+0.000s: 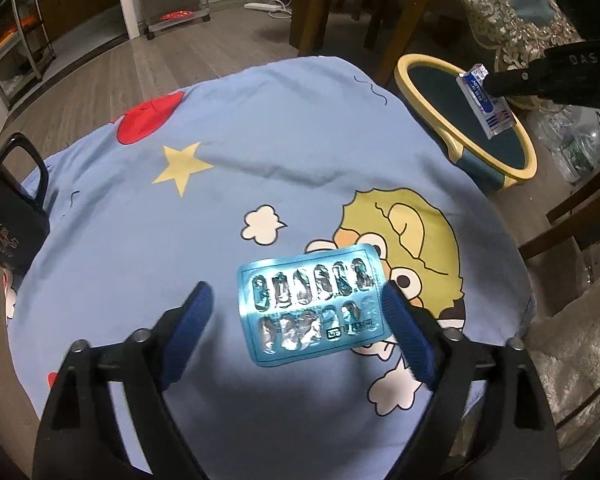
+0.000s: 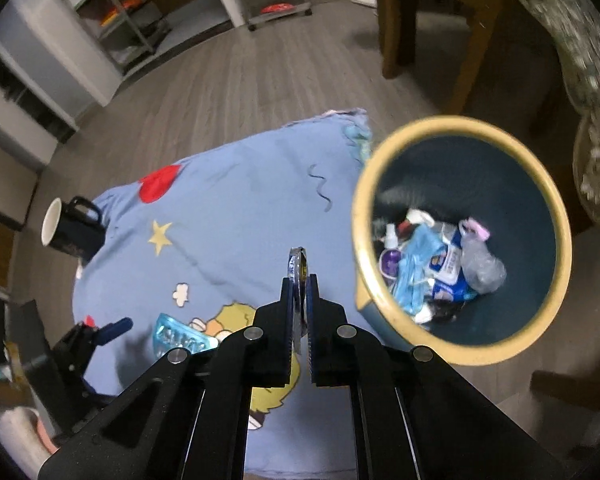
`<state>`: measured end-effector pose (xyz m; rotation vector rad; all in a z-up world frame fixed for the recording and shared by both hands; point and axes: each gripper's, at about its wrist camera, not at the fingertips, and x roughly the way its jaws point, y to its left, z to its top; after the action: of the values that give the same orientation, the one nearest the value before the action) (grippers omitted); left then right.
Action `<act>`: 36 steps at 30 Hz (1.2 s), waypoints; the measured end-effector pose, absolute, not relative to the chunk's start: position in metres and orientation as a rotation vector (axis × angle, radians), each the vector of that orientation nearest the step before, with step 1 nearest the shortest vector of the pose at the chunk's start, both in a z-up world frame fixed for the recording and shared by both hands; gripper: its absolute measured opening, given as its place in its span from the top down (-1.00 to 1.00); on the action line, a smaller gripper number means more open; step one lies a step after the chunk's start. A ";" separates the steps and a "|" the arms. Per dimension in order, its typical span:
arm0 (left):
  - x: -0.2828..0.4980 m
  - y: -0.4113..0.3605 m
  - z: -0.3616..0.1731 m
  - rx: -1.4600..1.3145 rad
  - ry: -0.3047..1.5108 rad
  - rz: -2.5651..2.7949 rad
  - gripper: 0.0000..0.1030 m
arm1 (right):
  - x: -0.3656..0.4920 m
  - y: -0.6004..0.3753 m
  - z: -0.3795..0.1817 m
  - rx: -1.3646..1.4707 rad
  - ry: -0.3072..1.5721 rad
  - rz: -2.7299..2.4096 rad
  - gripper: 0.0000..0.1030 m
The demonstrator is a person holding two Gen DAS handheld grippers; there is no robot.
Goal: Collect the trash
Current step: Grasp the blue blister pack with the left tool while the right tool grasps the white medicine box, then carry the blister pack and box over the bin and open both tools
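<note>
1. Left wrist view: my left gripper (image 1: 296, 316) sits low in the frame with its blue-padded fingers spread wide apart, holding nothing. The blue blister pack (image 1: 314, 304) lies flat on the cartoon-print cloth (image 1: 220, 128), between the pads but nearer the one at lower right, which looks to be touching or nearly touching the pack's edge; I cannot tell which.

2. Same view, upper right: my right gripper (image 1: 485, 80) is clamped on a small white-and-blue wrapper (image 1: 485, 102), which hangs over the mouth of the yellow-rimmed bin (image 1: 526, 170). A dark mug (image 1: 8, 216) stands at the left edge, well apart from all this.

3. Right wrist view: the fingers are pressed together at centre on the wrapper (image 2: 298, 268), seen edge-on as a thin strip. The bin (image 2: 462, 122) fills the right of the frame, already holding masks, bags and other scraps. From here the wrapper appears just left of the rim, over the cloth (image 2: 228, 208), so whether it is truly over the opening is unsure.

4. To drop it well, I judge I should carry the wrapper clearly inside the rim before letting the fingers part, since such a light slip could flutter out.

5. For the pack (image 2: 182, 338), at lower left here, I would centre it between the left pads, then tip one edge up, as it lies too flat to pinch easily.
</note>
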<state>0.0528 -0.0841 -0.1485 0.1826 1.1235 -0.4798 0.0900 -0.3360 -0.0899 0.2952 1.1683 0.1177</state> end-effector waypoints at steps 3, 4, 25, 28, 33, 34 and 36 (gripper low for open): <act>0.053 -0.088 -0.151 0.181 1.122 -0.479 -0.88 | 0.095 -0.346 -0.091 0.376 1.151 0.126 0.85; 0.053 -0.089 -0.152 0.175 1.126 -0.481 -0.88 | 0.095 -0.346 -0.089 0.373 1.144 0.127 0.85; 0.069 -0.117 -0.193 0.258 1.220 -0.392 -0.88 | 0.104 -0.337 -0.101 0.352 1.179 0.166 0.85; 0.069 -0.111 -0.186 0.253 1.208 -0.399 -0.88 | 0.104 -0.337 -0.101 0.355 1.176 0.170 0.85; 0.070 -0.105 -0.169 0.217 1.171 -0.407 -0.87 | 0.105 -0.337 -0.100 0.367 1.169 0.175 0.85; 0.071 -0.103 -0.165 0.197 1.170 -0.404 -0.87 | 0.105 -0.338 -0.100 0.368 1.169 0.174 0.85; 0.071 -0.101 -0.159 0.175 1.163 -0.401 -0.87 | 0.105 -0.339 -0.098 0.369 1.161 0.170 0.85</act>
<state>0.0714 -0.1012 -0.1589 0.1748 1.1629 -0.4012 0.1048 -0.3394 -0.0980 0.3690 1.1606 0.1704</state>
